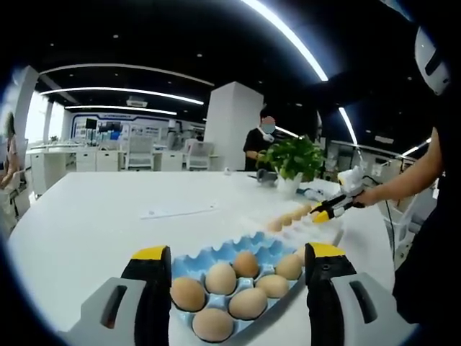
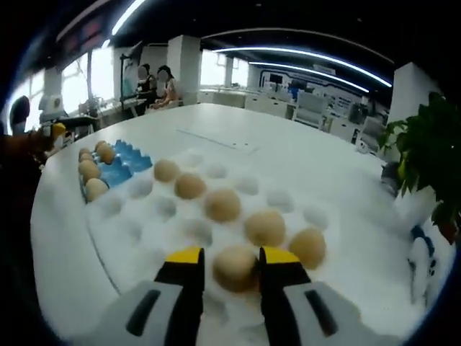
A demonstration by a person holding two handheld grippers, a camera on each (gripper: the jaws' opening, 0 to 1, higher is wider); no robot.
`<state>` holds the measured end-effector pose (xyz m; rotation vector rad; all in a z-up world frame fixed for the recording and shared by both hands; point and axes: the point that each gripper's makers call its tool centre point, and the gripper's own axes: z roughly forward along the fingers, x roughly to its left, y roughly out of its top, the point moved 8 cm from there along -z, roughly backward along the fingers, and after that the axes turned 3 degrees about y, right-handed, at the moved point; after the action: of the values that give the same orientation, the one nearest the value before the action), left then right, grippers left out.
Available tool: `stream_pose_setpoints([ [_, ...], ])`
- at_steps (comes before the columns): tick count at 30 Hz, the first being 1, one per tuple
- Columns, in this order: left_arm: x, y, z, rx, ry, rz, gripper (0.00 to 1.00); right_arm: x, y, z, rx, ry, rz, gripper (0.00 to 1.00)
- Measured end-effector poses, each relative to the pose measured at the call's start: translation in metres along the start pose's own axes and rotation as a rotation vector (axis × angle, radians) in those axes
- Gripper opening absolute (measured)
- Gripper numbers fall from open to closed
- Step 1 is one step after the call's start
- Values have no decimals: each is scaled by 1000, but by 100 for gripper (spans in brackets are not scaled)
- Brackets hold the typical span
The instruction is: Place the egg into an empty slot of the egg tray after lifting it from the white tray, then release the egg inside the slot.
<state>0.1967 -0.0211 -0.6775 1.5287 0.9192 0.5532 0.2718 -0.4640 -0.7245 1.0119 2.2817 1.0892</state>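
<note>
We see the right tool (image 2: pixel 230 277) closed around a smooth tan egg (image 2: pixel 235 268) in the white moulded tray (image 2: pixel 137 238); fragile and slippery, it needs gentle mid-shell pressure. Left tool (image 1: pixel 238 277) stands released above the blue egg tray (image 1: pixel 216 254).

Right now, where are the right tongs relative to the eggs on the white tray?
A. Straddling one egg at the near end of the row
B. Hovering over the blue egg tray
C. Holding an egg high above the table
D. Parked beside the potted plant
A: in the right gripper view the right tongs have a jaw on each side of an egg that sits on the white tray.
</note>
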Motion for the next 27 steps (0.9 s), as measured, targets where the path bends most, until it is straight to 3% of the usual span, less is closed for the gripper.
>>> stream_pose_setpoints([
  [2,0,1,0,-6,-3,-11,76,-3,2,1,54,35,-19,31],
  [5,0,1,0,-5,0,0,76,-7,3,4,78,73,2,31],
  [8,1,2,0,-8,1,-4,75,-8,-1,5,33,96,-21,30],
  [10,1,3,-1,-8,2,-5,75,-11,-2,1,17,107,11,30],
  [12,1,4,-2,-11,1,-1,75,-10,-1,-2,57,122,-42,29],
  [14,2,4,-2,-6,1,0,74,-11,1,-3,86,130,-28,28],
  [16,4,3,-1,-1,5,0,74,-14,0,-5,137,141,-126,26],
  [23,-1,6,4,-6,-8,6,74,-11,-5,-2,85,139,-129,25],
  [27,-1,4,3,-7,-1,5,77,-7,-4,-5,70,81,-104,24],
])
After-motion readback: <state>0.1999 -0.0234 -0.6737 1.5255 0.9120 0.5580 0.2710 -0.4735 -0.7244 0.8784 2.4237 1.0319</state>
